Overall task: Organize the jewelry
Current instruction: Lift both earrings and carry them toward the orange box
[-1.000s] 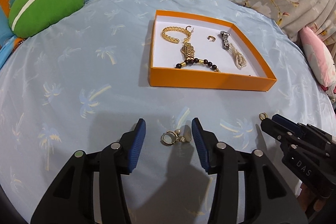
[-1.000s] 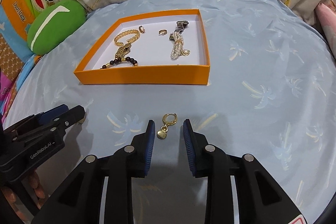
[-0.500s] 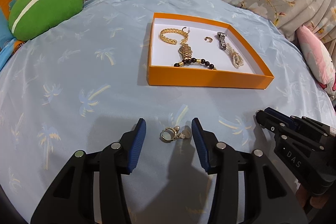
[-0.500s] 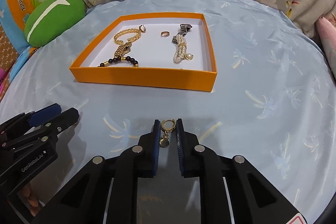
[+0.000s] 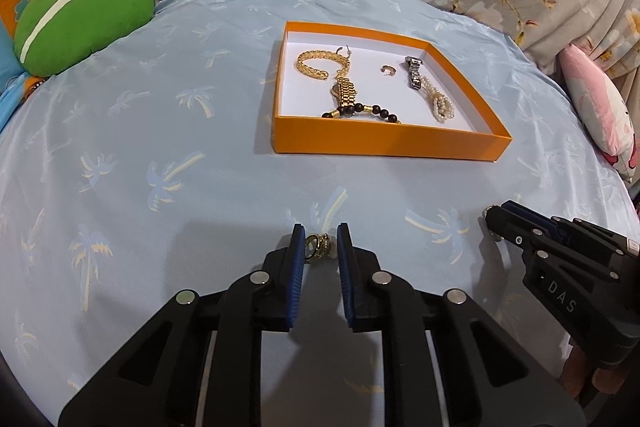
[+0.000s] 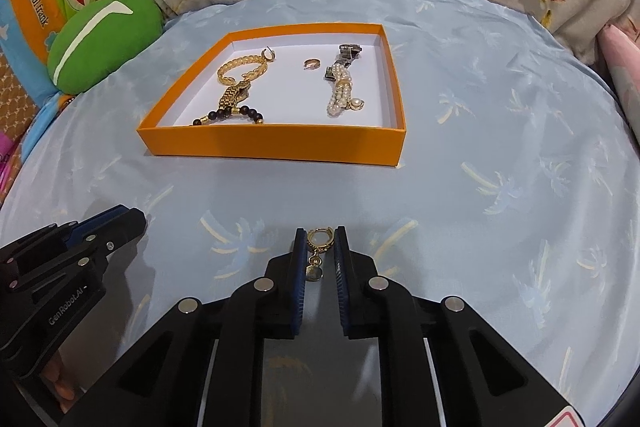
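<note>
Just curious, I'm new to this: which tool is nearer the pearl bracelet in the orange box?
Right, slightly. The right tool sits almost straight below the pearl bracelet; the left tool sits farther left.

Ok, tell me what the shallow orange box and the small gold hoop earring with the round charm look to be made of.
Shallow orange box: likely cardboard, matte; thin straight walls, white lining, no shine.
Small gold hoop earring with the round charm: gold-toned metal, polished, judging by bright glints; solid or plated cannot be told.

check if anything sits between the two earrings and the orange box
Nothing visible does. Only bare blue sheet lies between each earring and the box; its low near wall has to be cleared. The left gripper is closing on its earring.
</note>
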Tool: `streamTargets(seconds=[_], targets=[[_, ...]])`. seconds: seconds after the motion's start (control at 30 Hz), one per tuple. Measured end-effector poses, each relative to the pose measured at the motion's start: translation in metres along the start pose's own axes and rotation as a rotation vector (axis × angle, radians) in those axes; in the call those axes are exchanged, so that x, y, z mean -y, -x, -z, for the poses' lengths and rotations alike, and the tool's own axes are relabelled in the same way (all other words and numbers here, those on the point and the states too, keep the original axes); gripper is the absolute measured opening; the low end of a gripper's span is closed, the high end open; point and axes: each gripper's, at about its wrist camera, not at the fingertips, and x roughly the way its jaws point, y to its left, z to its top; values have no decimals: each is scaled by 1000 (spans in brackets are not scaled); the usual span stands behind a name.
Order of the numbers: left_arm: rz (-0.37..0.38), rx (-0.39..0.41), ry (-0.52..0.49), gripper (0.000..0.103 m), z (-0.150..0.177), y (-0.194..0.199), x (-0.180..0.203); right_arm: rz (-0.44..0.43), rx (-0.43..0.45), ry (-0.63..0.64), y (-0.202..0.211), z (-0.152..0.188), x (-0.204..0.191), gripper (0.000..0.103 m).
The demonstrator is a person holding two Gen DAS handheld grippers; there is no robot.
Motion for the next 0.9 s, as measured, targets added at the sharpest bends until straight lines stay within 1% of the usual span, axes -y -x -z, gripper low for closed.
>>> streamTargets(seconds=[0.03,0.07,0.1,0.27,0.4,0.47,0.5,0.53,0.57,0.67,0.77,0.83,0.9], targets=[[2,4,-1,12,0,2,1,0,3,-2,2,0,1,12],[5,4,-2,7,0,3,1,-1,6,-3,3,0,2,12],[8,4,0,7,-1,4,2,-3,9,-6,5,0,2,12],[17,8,0,7,-2,9,3,-6,25,-16,14,-1,7,12],[30,-15,16,8,0,9,1,-8,27,-23,16,0,9,12],[24,-17,21,20,3,10,-1,-9,25,-25,17,1,10,12],[21,-14,22,34,4,10,-1,-10,24,-27,16,1,10,12],[12,-7,21,42,5,12,-1,-10,22,-28,16,2,10,12],[4,0,17,42,6,12,0,-11,20,-29,16,2,11,12],[0,-10,10,42,8,7,1,-13,17,-31,15,2,11,12],[-15,4,-8,40,9,7,2,-12,17,-30,15,2,11,12],[-5,4,-5,26,8,7,1,-11,18,-30,15,2,11,12],[0,4,-2,21,8,7,0,-12,17,-30,15,2,11,12]])
